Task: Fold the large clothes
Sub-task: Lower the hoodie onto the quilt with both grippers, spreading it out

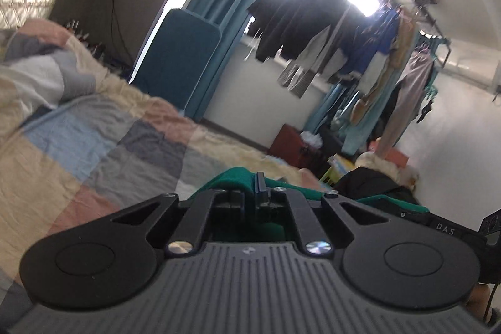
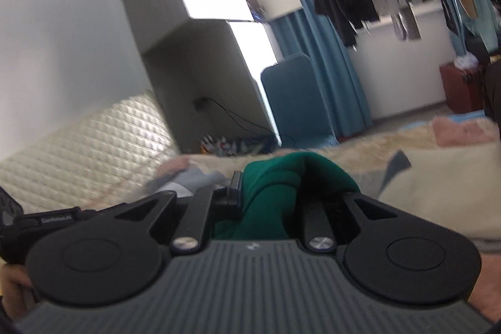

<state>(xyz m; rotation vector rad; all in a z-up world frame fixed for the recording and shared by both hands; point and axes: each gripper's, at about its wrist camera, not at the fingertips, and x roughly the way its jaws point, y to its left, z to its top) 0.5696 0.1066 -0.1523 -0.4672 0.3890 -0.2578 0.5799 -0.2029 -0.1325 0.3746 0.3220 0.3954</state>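
A dark green garment [image 1: 238, 179] is bunched between the fingers of my left gripper [image 1: 250, 190], which is shut on it and holds it above the patchwork quilt [image 1: 94, 146] on the bed. In the right wrist view the same green garment [image 2: 281, 187] is pinched in my right gripper [image 2: 269, 193], which is shut on a thick fold of it. Only the right finger [image 1: 260, 187] of the left gripper and the left finger [image 2: 235, 188] of the right gripper show; cloth hides the others. Most of the garment hangs out of sight below both grippers.
The bed has a padded cream headboard [image 2: 78, 146]. A teal cushioned panel [image 1: 178, 58] leans by teal curtains [image 2: 325, 58]. Many clothes hang on a rack [image 1: 360, 46] by the window. A red box [image 1: 291, 143] and clutter lie on the floor past the bed.
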